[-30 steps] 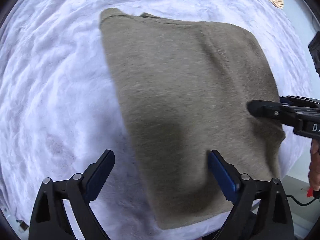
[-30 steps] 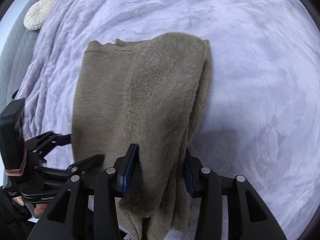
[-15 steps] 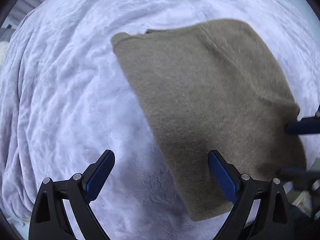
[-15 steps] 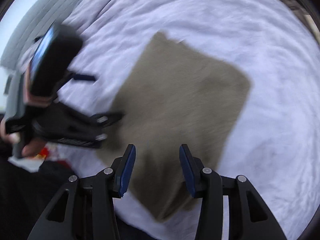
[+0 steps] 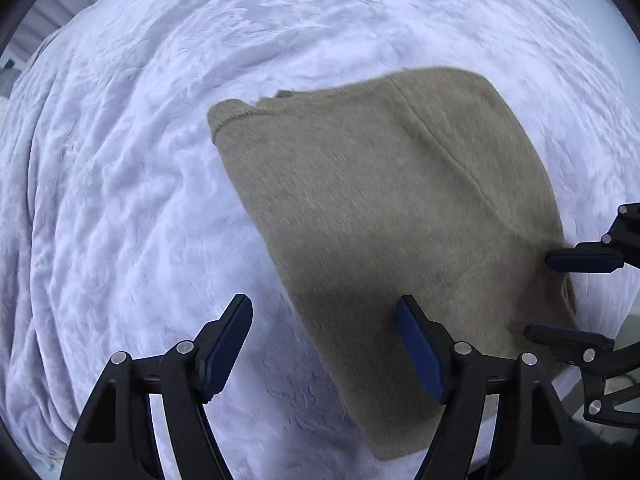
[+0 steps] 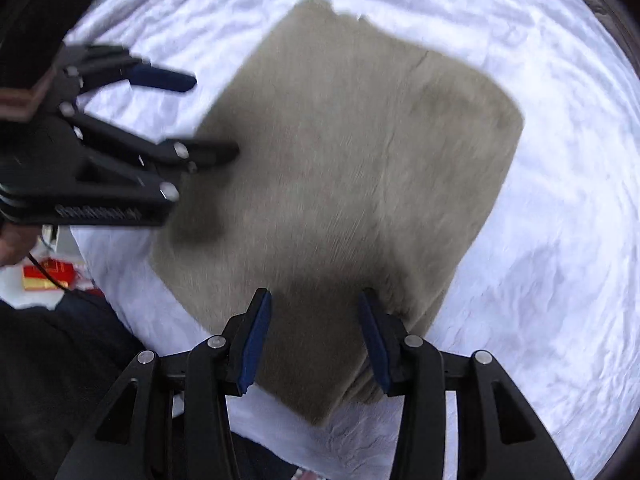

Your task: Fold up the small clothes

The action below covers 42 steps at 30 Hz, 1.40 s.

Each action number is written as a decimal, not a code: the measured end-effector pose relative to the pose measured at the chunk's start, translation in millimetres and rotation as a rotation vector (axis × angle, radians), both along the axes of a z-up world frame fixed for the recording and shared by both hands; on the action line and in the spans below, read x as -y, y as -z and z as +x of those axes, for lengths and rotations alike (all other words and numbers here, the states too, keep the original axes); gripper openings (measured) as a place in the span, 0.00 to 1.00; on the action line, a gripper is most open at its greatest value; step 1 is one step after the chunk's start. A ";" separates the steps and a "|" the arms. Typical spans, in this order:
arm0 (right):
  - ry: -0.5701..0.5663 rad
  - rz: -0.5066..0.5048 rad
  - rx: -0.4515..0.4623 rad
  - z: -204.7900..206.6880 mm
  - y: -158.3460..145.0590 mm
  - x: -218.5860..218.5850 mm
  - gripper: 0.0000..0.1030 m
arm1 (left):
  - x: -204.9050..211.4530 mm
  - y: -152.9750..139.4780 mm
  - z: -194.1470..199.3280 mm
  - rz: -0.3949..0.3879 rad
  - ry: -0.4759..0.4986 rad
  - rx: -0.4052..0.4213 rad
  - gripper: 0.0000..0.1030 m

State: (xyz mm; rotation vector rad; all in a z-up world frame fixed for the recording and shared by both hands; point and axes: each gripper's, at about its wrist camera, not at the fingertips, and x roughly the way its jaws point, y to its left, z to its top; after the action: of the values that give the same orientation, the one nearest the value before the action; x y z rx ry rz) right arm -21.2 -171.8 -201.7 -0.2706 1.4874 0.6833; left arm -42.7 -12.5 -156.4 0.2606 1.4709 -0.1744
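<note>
We have a taupe knitted garment (image 5: 384, 216) lying folded flat on the bed's pale plush blanket (image 5: 120, 160), near the bed's edge on our side. It looks soft, light and limp, with a fuzzy nap that should give the pads good purchase; it will sag and unfold if we lift it by one point only. We judge the best hold to be on an edge or a corner, both layers pinched together, one tool at each end of the same side so the fold stays square.

The left tool (image 5: 324, 344) hangs above the garment's left edge with its jaws spread and nothing between them, one finger over the blanket, the other over the knit; its jaws have just been closing somewhat, on nothing. The right tool (image 6: 314, 340) hovers over the near corner, jaws parted halfway and empty.

A second ago the right tool was pinching a raised flap of the knit, doubled over and hanging between its pads; now that flap lies laid down flat and the tool is clear of it. The garment also sits smaller and farther off in both views than before, so both tools have lifted away.
</note>
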 end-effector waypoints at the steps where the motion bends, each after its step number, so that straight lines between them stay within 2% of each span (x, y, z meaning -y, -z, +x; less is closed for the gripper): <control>1: 0.017 0.004 0.019 11.8 -2.7 1.1 0.47 | -3.3 0.4 7.1 -0.005 -0.019 0.001 0.74; 5: 0.045 -0.057 0.079 49.8 6.5 -1.9 0.49 | -8.9 13.3 31.7 0.002 -0.033 -0.038 0.74; 9: 0.069 -0.080 0.024 81.3 33.8 -3.8 0.49 | -3.0 29.3 42.7 0.028 -0.021 -0.075 0.75; 11: 0.087 -0.071 0.018 90.1 41.6 -0.9 0.50 | -1.0 33.5 48.2 0.034 -0.027 -0.081 0.77; 12: 0.099 -0.064 0.012 94.9 43.5 2.4 0.51 | -0.6 35.1 50.5 0.043 -0.030 -0.079 0.82; 14: 0.125 -0.051 -0.005 98.7 46.2 7.1 0.51 | -0.8 35.9 52.6 0.033 -0.035 -0.084 0.83; 18: 0.096 -0.067 0.034 92.1 25.9 5.4 0.52 | -8.4 20.9 49.5 -0.005 -0.015 -0.045 0.83; 22: 0.040 -0.022 0.069 58.0 1.9 7.2 0.52 | -7.1 2.2 34.9 -0.020 0.026 -0.007 0.83; 26: 0.028 -0.076 0.051 33.8 12.7 2.1 0.56 | -10.8 4.8 22.7 -0.012 0.041 -0.025 0.83; 29: 0.069 -0.159 0.078 26.6 17.6 2.8 0.57 | -17.6 -3.4 13.3 -0.020 0.049 -0.014 0.83; 33: 0.164 -0.114 0.128 24.2 -21.9 11.9 0.57 | -21.0 -27.1 4.0 -0.053 0.048 0.031 0.83; 36: 0.201 -0.131 0.189 19.1 -52.0 12.0 0.58 | -15.6 -47.9 -7.9 -0.075 0.068 0.070 0.83; 39: 0.237 -0.177 0.220 13.8 -68.8 2.4 0.64 | -11.3 -59.9 -14.6 -0.089 0.080 0.076 0.83; 42: 0.246 -0.188 0.231 8.3 -78.0 -4.3 0.65 | -12.4 -63.1 -16.7 -0.067 0.080 0.083 0.83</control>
State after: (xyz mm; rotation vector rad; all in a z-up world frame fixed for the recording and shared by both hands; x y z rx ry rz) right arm -12.8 -167.5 -123.7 -0.2936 1.3362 0.3045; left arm -59.4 -0.1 -93.3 0.2694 1.3704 -0.2736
